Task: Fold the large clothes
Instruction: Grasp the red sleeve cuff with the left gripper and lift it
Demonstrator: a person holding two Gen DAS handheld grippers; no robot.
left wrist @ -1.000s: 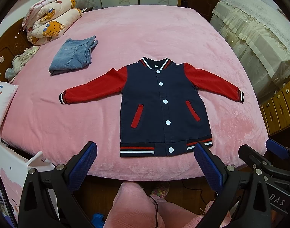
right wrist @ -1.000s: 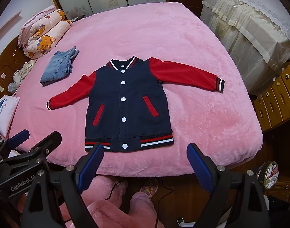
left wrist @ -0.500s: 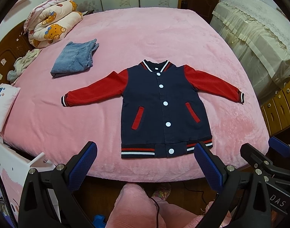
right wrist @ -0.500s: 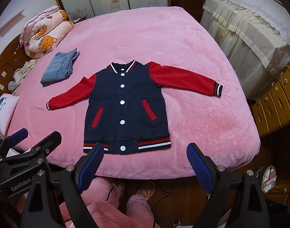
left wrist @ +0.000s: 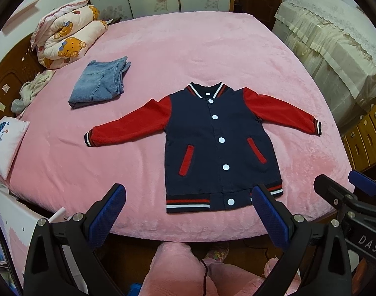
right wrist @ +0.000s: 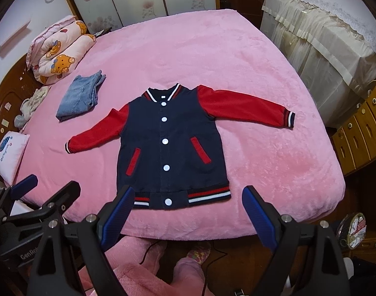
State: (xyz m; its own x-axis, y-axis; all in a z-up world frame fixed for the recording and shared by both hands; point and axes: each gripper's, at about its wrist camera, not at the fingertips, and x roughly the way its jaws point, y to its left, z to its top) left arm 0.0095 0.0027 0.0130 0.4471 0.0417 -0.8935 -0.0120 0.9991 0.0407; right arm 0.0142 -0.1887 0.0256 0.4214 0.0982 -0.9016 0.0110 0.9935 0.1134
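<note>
Left gripper (left wrist: 188, 212), right gripper (right wrist: 188, 212) level, spread wide, empty, short of jacket (left wrist: 217, 145) hem

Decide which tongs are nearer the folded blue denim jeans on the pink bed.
Left. The left tongs hang open off the bed's near edge, on the side of the folded blue denim jeans. The right tongs hang open further right, beyond them.

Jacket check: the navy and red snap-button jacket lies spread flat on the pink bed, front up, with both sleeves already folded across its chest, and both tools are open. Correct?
Not quite. The navy and red snap-button jacket has both red sleeves stretched out to the sides, not folded in; the left wrist view shows this. It does lie flat, front up, on the pink bed, and the left tool and right tool are open.
</note>
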